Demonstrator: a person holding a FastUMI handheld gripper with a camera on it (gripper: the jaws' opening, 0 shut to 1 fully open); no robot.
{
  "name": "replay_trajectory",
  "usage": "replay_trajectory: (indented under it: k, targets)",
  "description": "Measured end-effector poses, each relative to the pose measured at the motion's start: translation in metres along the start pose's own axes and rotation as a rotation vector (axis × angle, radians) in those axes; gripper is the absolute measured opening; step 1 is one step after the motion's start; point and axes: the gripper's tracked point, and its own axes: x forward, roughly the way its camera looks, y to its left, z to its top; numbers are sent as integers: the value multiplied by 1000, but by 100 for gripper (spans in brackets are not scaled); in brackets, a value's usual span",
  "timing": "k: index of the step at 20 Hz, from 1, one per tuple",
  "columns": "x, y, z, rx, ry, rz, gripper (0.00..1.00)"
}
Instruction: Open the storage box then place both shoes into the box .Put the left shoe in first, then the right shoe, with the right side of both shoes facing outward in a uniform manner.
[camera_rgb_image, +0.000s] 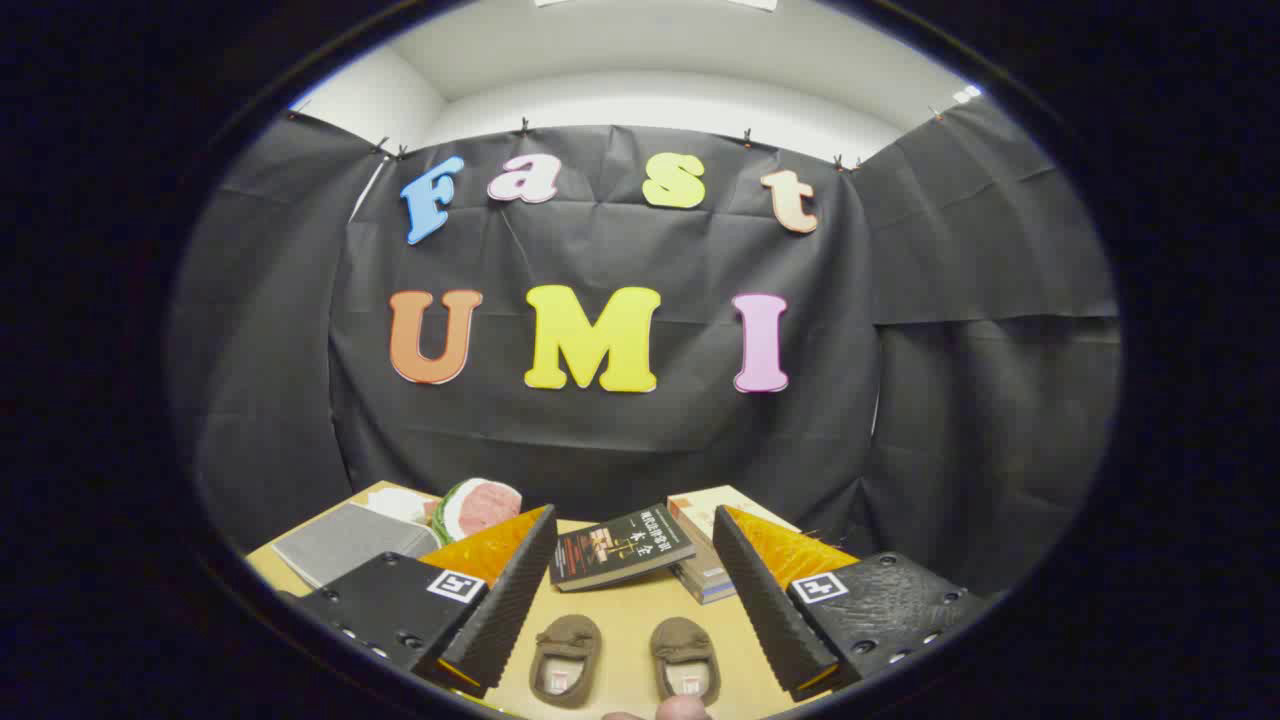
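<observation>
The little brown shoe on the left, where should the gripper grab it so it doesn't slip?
Probably by the heel end of the left brown shoe, one finger inside the opening, one outside. The shoe sits upright on the table, opening facing up, beside the other shoe. The gripper is open and holds nothing; come straight down from above.

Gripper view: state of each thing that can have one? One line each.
tool: open, fingers wide apart, holding nothing
left shoe: upright on the table, between the fingers, untouched
right shoe: upright beside the left shoe, apart from it
dark book: closed, lying flat beyond the shoes
book stack: closed, lying flat next to the dark book
grey pad: flat on the table
</observation>
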Motion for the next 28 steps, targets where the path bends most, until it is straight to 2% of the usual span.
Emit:
replay_trajectory:
  k: [22, 28]
  targets:
    - [0, -23, 16, -7, -21, 58, 95]
    - [10, -18, 8, 27, -14, 138, 95]
